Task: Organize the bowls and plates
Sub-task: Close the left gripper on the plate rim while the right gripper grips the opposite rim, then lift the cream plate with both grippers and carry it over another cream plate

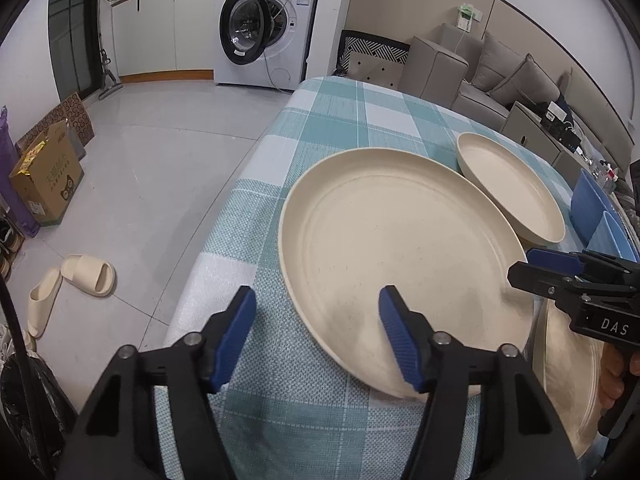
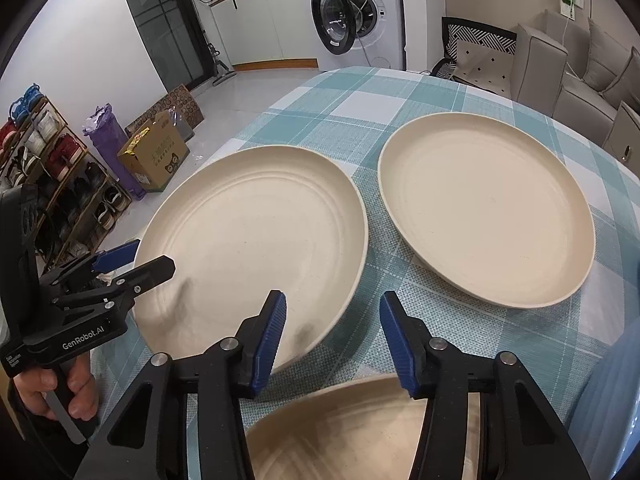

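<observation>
A large cream plate [image 1: 400, 256] lies on the checked tablecloth; it also shows in the right wrist view [image 2: 256, 248]. A second cream plate [image 1: 512, 188] lies beyond it, to its right in the right wrist view [image 2: 488, 212]. A third cream plate [image 2: 360, 436] lies under my right gripper, partly hidden; its edge shows in the left wrist view [image 1: 568, 376]. My left gripper [image 1: 318, 340] is open and empty, straddling the near left rim of the large plate. My right gripper [image 2: 332, 344] is open and empty, over the cloth between the plates.
The table [image 1: 320, 128] drops off to the floor on the left. Blue dishes [image 1: 596, 208] stand at the right edge. Slippers [image 1: 72, 284], a cardboard box [image 1: 48, 176], a shoe rack [image 2: 60, 176], a washing machine [image 1: 264, 24] and a sofa [image 1: 480, 64] surround it.
</observation>
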A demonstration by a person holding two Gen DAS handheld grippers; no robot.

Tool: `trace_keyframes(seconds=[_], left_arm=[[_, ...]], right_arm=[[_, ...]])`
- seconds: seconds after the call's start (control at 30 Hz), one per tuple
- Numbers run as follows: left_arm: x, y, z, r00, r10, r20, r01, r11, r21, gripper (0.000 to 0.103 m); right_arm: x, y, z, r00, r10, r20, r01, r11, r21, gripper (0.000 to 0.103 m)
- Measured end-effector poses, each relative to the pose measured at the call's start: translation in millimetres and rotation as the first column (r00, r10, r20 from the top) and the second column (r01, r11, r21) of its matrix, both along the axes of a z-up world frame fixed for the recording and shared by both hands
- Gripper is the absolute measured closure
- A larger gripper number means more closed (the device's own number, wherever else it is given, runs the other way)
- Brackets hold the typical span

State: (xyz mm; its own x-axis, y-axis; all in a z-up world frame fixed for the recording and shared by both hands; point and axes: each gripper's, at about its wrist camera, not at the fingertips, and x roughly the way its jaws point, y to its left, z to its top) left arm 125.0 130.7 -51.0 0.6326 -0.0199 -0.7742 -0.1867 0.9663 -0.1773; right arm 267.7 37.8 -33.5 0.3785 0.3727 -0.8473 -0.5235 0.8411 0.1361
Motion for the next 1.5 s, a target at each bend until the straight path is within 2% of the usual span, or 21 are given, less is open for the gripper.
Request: trace_keyframes(seconds=[0.1,0.17,0.3,0.33,0.5,0.9,1.5], left_arm=[[0.8,-1.1,-3.3,1.000,-0.008,-0.012,0.008,1.000,-0.001,0.055],[0.0,-2.4,-3.1,1.000,-0.013,-0.010,0.013,1.000,0.004,0.061],[-0.7,-1.6,-2.6,1.000,-0.011,-0.015,0.011,1.000,0.002,0.078],[-0.8,-1.2,-2.6,1.000,-0.010,-0.015,0.010,1.000,0.002,0.078],[-1.5,-1.7,-2.4,1.000,-0.004,-0.015,0.004,1.000,0.010,0.080],[-7.9,-7.2,8.8,1.000,-0.005,0.014,0.005,0.999,0.047,0.080],[-28.9,-26.2,46.4,0.993,-0.046,0.109,0.037,0.996,0.086,0.080]], right_arm=[[0.3,2.7,-3.2,1.000,0.007,-0.012,-0.007,1.000,-0.005,0.061],[0.0,4.7,-4.5,1.000,0.012,-0.014,-0.012,1.000,-0.004,0.069],[-3.0,9.0,-5.2,1.000,0.024,0.000,-0.024,1.000,-0.020,0.074],[-3.8,9.6,-5.1,1.000,0.026,0.005,-0.025,0.999,-0.025,0.075],[-6.1,9.9,-4.8,0.999,0.028,0.016,-0.027,0.999,-0.042,0.079],[-19.4,6.1,7.7,0.996,0.020,0.083,-0.016,0.999,-0.045,0.079],[-59.6,-24.9,54.5,0.984,-0.028,0.174,0.026,1.000,0.015,0.079]])
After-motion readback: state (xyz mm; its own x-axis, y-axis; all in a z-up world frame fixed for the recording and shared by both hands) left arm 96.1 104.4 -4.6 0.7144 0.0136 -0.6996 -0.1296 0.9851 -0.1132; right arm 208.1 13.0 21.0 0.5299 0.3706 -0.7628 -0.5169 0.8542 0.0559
